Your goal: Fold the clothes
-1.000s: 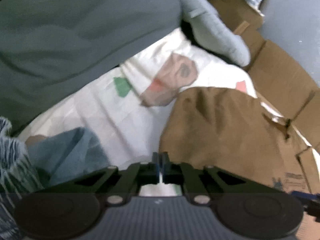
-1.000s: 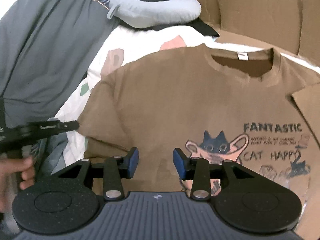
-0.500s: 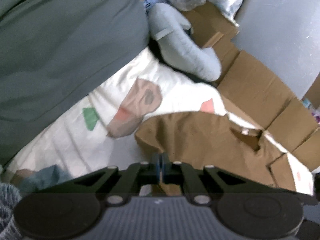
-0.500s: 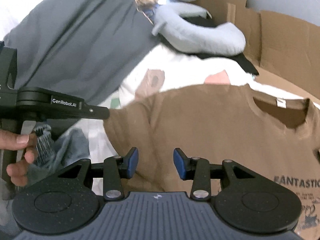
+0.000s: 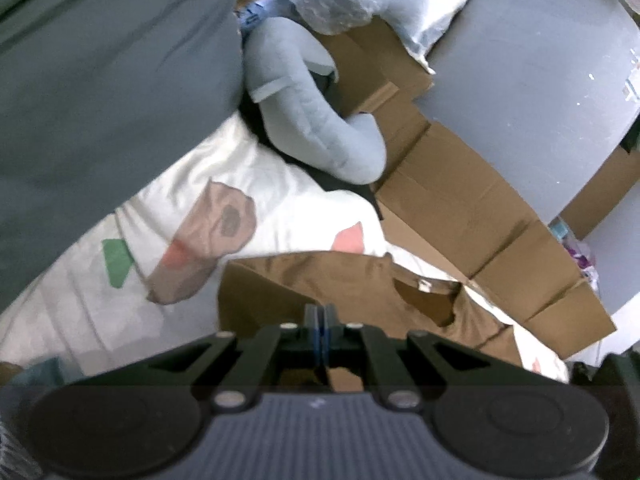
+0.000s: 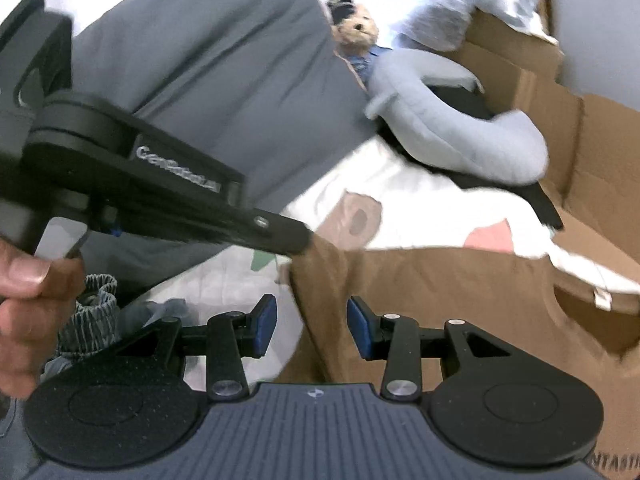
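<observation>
We've lifted the left gripper (image 5: 320, 322) off the bed, pinched on the brown T-shirt (image 5: 352, 284) sleeve edge (image 6: 316, 248), dragging that side up and inward; fabric now hangs folded where it lay flat. Right gripper (image 6: 311, 328) rolled and slid toward the shirt's left edge, print mostly out of frame. Left hand (image 6: 28, 300) now looms closer.
</observation>
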`<state>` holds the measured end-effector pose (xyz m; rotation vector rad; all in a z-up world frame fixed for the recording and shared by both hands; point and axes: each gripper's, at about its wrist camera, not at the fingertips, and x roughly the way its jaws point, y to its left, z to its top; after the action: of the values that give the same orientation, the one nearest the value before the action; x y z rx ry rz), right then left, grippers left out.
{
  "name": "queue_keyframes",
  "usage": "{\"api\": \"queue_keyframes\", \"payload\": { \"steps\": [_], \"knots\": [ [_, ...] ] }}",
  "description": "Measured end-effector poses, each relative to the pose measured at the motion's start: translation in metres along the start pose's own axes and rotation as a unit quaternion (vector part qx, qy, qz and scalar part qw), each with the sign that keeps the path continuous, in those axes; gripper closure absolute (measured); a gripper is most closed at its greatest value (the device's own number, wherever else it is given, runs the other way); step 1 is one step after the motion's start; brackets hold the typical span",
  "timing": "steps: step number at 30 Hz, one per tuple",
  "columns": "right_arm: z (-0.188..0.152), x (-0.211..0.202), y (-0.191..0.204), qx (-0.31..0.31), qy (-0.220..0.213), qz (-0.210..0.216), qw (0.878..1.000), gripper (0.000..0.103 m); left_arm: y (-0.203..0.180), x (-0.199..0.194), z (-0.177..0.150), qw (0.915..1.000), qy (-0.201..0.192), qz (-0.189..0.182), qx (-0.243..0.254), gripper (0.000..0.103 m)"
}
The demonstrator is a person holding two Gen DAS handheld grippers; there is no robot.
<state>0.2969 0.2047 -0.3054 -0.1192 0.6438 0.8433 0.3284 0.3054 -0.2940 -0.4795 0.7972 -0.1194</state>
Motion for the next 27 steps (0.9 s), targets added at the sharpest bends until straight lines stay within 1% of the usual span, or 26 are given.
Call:
{"api": "queue_keyframes", "payload": {
  "steps": [3, 4, 6, 7, 8, 9, 10, 11, 12, 13, 14, 17, 20, 24, 27],
  "knots": [
    [0.005, 0.011, 0.007, -0.03, 0.0, -0.021, 0.999, 0.058, -0.002, 0.002, 0.0, 0.9998, 0.003, -0.017, -0.005, 0.101],
    [0.005, 0.014, 0.008, -0.038, 0.0, -0.027, 0.999, 0.061, -0.003, 0.003, 0.0, 0.9997, 0.002, -0.023, -0.006, 0.101],
    [0.004, 0.019, 0.006, -0.042, 0.0, -0.026, 0.999, 0.081, -0.004, 0.005, 0.0, 0.9994, 0.002, -0.033, -0.007, 0.101],
    [0.003, 0.022, 0.004, -0.04, 0.002, -0.028, 0.999, 0.096, -0.004, 0.006, 0.0, 0.9994, 0.001, -0.034, -0.006, 0.1],
    [0.002, 0.023, 0.001, -0.036, 0.002, -0.029, 0.999, 0.101, -0.002, 0.007, 0.0, 0.9993, -0.001, -0.036, -0.007, 0.099],
    [0.001, 0.024, -0.002, -0.03, 0.002, -0.029, 0.999, 0.101, -0.001, 0.008, 0.0, 0.9992, -0.005, -0.039, -0.009, 0.097],
    [0.0, 0.024, -0.005, -0.025, 0.001, -0.028, 0.999, 0.101, 0.001, 0.008, 0.0, 0.999, -0.011, -0.041, -0.011, 0.092],
    [0.0, 0.023, -0.008, -0.019, 0.0, -0.026, 0.999, 0.101, 0.003, 0.008, 0.002, 0.999, -0.016, -0.038, -0.014, 0.079],
    [0.0, 0.022, -0.011, -0.012, 0.0, -0.021, 1.0, 0.101, 0.005, 0.009, 0.004, 0.999, -0.02, -0.035, -0.017, 0.071],
    [0.001, 0.021, -0.014, -0.006, 0.001, -0.014, 1.0, 0.101, 0.007, 0.009, 0.006, 0.9992, -0.024, -0.024, -0.02, 0.059],
    [0.001, 0.018, -0.016, -0.001, 0.003, -0.007, 1.0, 0.101, 0.009, 0.011, 0.008, 0.9994, -0.027, -0.011, -0.019, 0.054],
    [0.003, 0.01, -0.019, -0.021, -0.001, 0.001, 1.0, 0.101, 0.015, 0.019, 0.016, 0.9997, -0.023, 0.011, -0.005, 0.052],
    [0.002, 0.003, -0.024, -0.025, 0.004, 0.011, 1.0, 0.101, 0.021, 0.031, 0.027, 0.9993, -0.018, 0.031, 0.005, 0.05],
    [0.0, -0.004, -0.037, -0.026, 0.005, 0.017, 0.999, 0.101, 0.028, 0.051, 0.042, 0.9986, -0.005, 0.05, 0.017, 0.05],
    [-0.003, -0.004, -0.052, -0.008, 0.01, 0.015, 1.0, 0.101, 0.032, 0.071, 0.053, 0.9979, 0.015, 0.057, 0.027, 0.05]
  ]
}}
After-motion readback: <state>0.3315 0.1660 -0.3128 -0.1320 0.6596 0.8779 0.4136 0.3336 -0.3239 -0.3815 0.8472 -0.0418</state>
